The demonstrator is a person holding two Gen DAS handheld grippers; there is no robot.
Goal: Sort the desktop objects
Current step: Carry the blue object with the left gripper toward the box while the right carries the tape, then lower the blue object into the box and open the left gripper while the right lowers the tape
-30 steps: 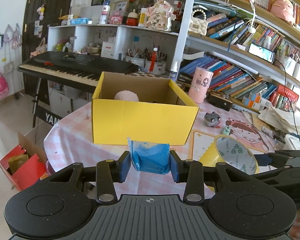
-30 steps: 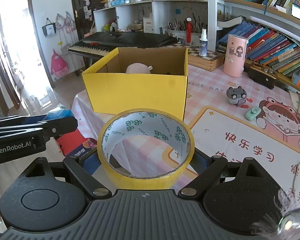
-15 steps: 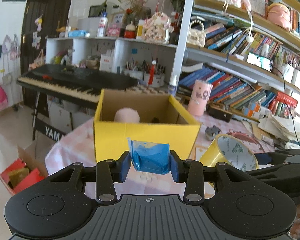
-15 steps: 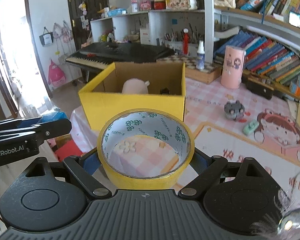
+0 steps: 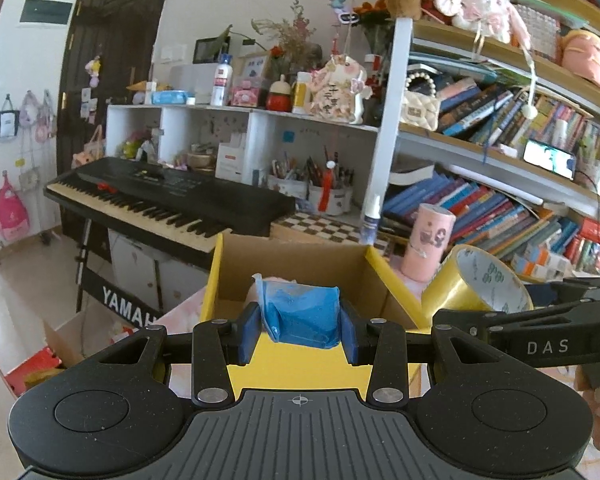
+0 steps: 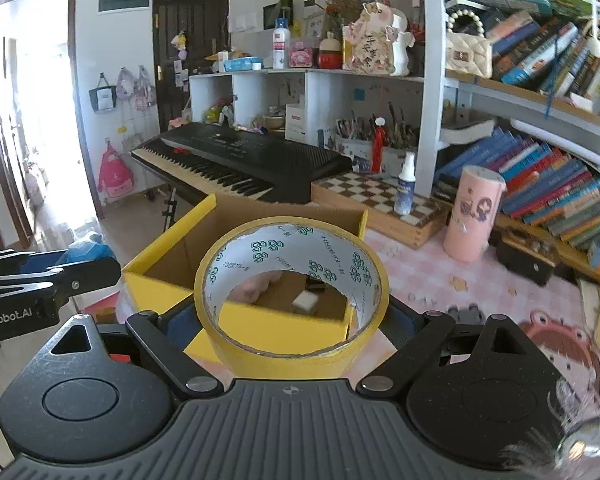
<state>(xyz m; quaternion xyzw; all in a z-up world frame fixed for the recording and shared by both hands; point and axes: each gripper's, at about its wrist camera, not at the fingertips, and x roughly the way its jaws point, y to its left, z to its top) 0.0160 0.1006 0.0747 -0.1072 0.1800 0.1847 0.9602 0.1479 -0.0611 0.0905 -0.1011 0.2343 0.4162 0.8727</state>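
Yellow box (image 5: 316, 364), open-topped and standing on the checked tablecloth (image 6: 428, 276), lay directly ahead of and below both grippers; this was the relation governing the next move. Left to right: the left gripper (image 5: 299, 330) was clamped on a crumpled blue packet (image 5: 300, 316), its pads pressing the packet from either side, and the packet hung over the box's near wall, at the edge of the opening. To its right, the right gripper (image 6: 290, 320) was closed on the outer sides of a yellow tape roll (image 6: 292, 292), held on edge so that its bore faced the camera. Through the bore the box floor showed, bearing a pink object (image 6: 256, 288) and a small white item (image 6: 305, 302). The roll likewise sat above the near wall. Judged from both views, the two loads were about equally near the opening, side by side, the left somewhat closer to the box's left wall. Each probably needed only a short advance and descent before release. A pink cylinder (image 6: 476, 216) stood well apart, to the right.
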